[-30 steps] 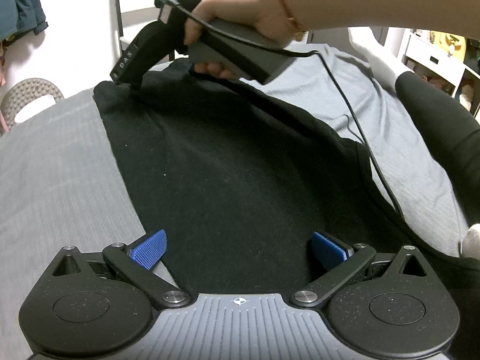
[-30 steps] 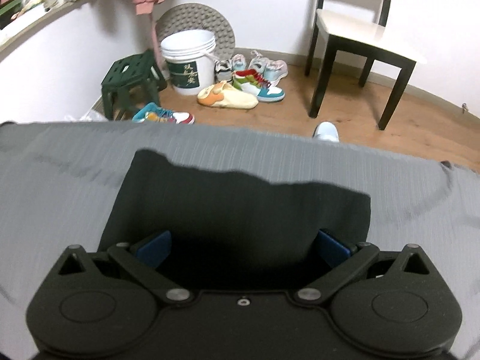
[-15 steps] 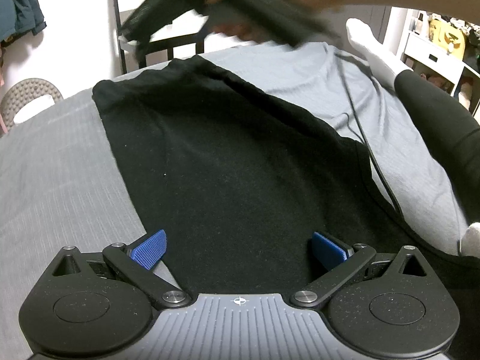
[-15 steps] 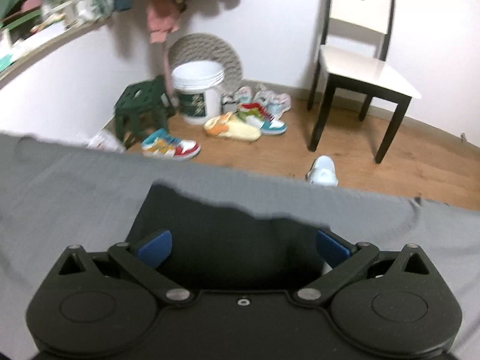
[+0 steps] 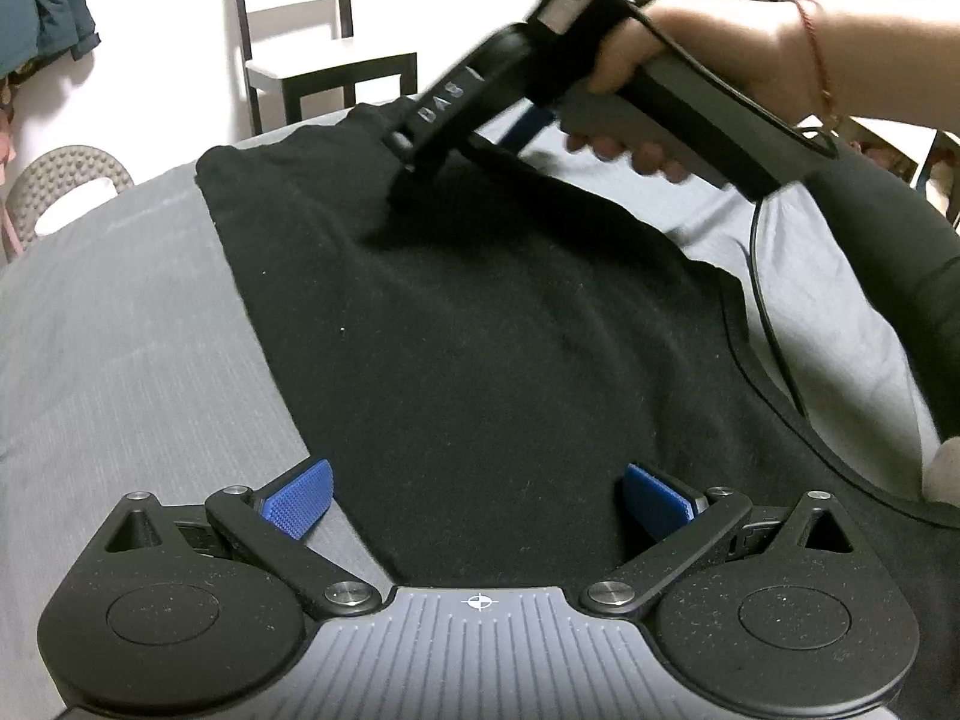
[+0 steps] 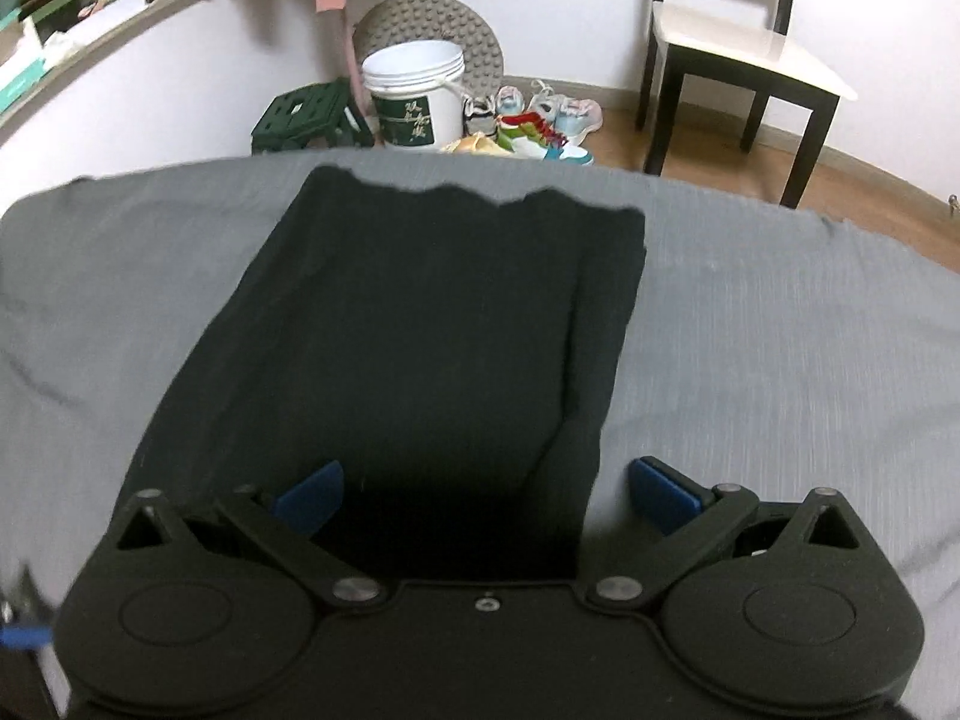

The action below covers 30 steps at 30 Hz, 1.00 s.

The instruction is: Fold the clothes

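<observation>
1. The black garment (image 5: 480, 324) lay flat on the grey bed (image 5: 120, 330), narrowed to a long strip, side folded in at 3 o'clock.
2. The left gripper (image 5: 477, 498) and right gripper (image 6: 486, 495) hovered over it, fingers spread, holding nothing.
3. Judging by its length, crosswise folds remained.

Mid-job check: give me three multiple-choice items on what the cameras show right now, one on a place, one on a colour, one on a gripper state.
1. Where does the black garment lie?
A. on the grey bed sheet
B. on the chair
C. on the floor

2. What colour are the left gripper finger pads?
A. red
B. blue
C. white

3. How do the right gripper jaws stand?
A. shut on cloth
B. hidden
C. open

Answers: 1 A, grey sheet shows on both sides of it; 2 B, both pads show blue; 3 C, the pads sit wide apart over the garment.
</observation>
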Tool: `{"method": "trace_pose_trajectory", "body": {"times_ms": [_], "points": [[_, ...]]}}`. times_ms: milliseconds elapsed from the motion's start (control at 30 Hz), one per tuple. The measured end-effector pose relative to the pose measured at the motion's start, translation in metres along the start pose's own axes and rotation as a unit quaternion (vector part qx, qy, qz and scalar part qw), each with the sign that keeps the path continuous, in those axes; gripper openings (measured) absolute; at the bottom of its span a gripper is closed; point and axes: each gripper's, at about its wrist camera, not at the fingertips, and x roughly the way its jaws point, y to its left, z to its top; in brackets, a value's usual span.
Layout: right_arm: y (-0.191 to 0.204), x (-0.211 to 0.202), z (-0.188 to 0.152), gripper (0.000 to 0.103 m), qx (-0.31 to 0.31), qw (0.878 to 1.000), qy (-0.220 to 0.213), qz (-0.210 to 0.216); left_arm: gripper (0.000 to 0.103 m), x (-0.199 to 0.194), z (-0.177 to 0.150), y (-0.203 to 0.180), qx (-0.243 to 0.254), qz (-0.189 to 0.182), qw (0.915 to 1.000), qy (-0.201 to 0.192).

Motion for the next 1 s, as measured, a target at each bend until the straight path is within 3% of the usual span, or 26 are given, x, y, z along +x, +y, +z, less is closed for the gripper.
{"method": "trace_pose_trajectory", "body": {"times_ms": [267, 667, 1000], "points": [[-0.012, -0.022, 0.008, 0.103, 0.019, 0.999, -0.044, -0.005, 0.103, -0.001, -0.001, 0.002, 0.005, -0.006, 1.0000, -0.004], [-0.001, -0.155, -0.082, 0.103, -0.111, 0.988, -0.103, -0.001, 0.103, -0.023, 0.002, 0.016, -0.025, -0.002, 0.9991, -0.033], [0.068, -0.214, -0.170, 0.103, -0.250, 0.961, -0.085, 0.081, 0.103, -0.078, 0.006, 0.015, 0.009, -0.024, 0.9939, -0.107]]}}
